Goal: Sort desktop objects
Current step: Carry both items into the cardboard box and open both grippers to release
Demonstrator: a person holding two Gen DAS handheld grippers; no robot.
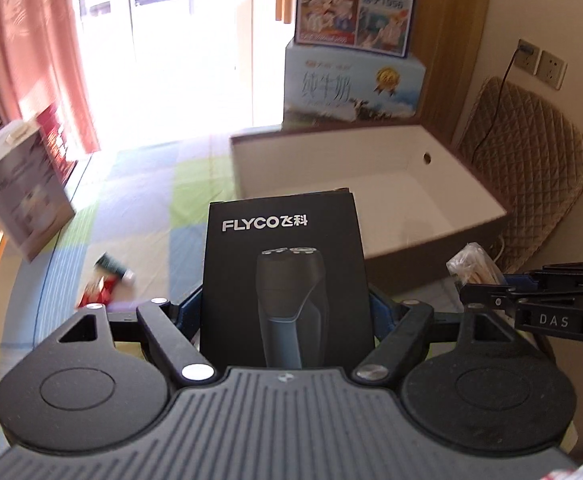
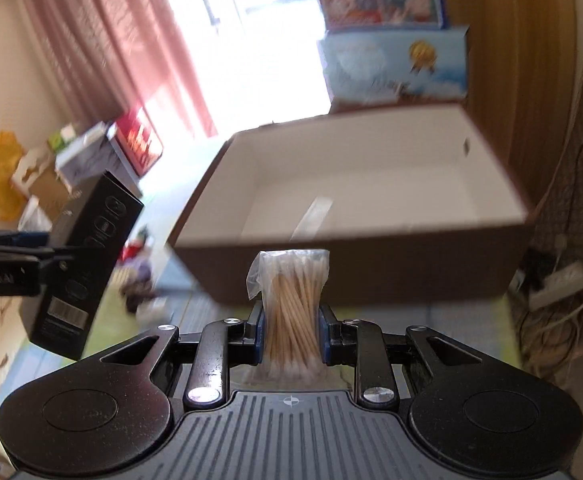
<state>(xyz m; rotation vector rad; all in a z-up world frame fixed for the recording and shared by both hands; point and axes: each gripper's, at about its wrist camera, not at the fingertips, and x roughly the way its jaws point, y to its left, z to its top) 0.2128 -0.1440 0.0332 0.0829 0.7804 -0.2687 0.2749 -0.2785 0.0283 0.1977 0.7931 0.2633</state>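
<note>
Mid-carry, by the look of it: both loads up off the worktop (image 1: 139, 200) and facing the open storage box (image 1: 371, 188), with the drop-off not yet made.

Left hand-held gripper (image 1: 285, 312) clamped on the black shaver box (image 1: 287, 280), held upright, front face to the camera, just short of the storage box's near wall. Right hand-held gripper (image 2: 291, 336) closed on the bag of cotton swabs (image 2: 291, 304), also upright, close before the same wall. From the left wrist view, right hand-held gripper (image 1: 487, 284) and swab bag (image 1: 473, 266) visible off to the right, a little apart from the shaver box.

Next, probably: lift over the near wall, move forward above the white interior, lower, then release, one load beside the other so as not to collide.

Hard to read: much motion blur in both views. Small items left on the worktop (image 1: 111, 280), red and dark, too smeared to identify. Pale strip on the storage box floor (image 2: 311, 216) unclear, perhaps tape or glare. Shaver box bottom hidden behind the left hand-held gripper body.
</note>
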